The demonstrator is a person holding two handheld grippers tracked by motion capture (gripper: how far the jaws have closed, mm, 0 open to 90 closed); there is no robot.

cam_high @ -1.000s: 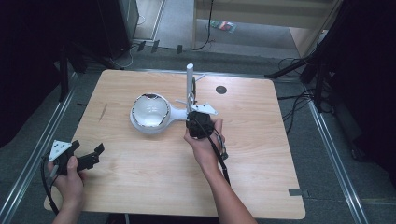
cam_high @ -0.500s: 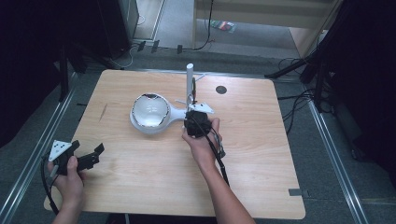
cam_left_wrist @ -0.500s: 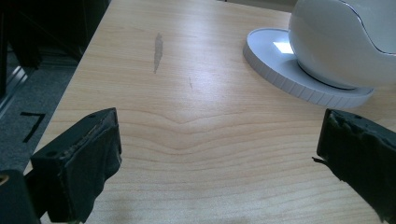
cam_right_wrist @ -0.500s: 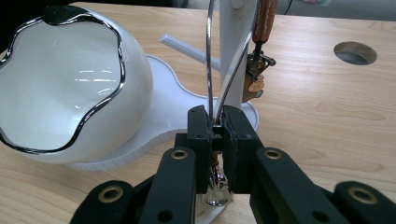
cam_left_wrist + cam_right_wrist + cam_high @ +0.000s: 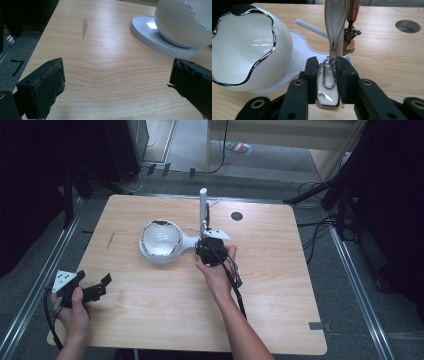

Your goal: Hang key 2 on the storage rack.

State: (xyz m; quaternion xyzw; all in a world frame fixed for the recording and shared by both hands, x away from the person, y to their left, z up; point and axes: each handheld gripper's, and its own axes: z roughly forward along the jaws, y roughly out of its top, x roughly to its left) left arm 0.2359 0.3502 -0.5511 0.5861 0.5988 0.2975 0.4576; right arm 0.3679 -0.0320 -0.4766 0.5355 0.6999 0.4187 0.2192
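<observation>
Near: my left hand-held gripper (image 5: 92, 289) at table's (image 5: 280, 320) near-left corner, jaws spread wide, nothing between.

Mid: my right hand-held gripper (image 5: 326, 75) jaws just been opening; silver metal snap clip (image 5: 328, 75) sits between pads, beside white plastic stand's upright hook post (image 5: 335, 22).

Judgement: clip light, stiff, slick; dangles freely, so pinch flat sides squarely.

Far: white glossy egg-shaped bowl with chrome rim (image 5: 249, 50) on round base looks fragile; brown leather strap (image 5: 352, 10) hangs behind post.

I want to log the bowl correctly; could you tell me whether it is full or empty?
Empty: in the right gripper view the bowl's glossy white inside shows bare, with reflections and no contents.
</observation>
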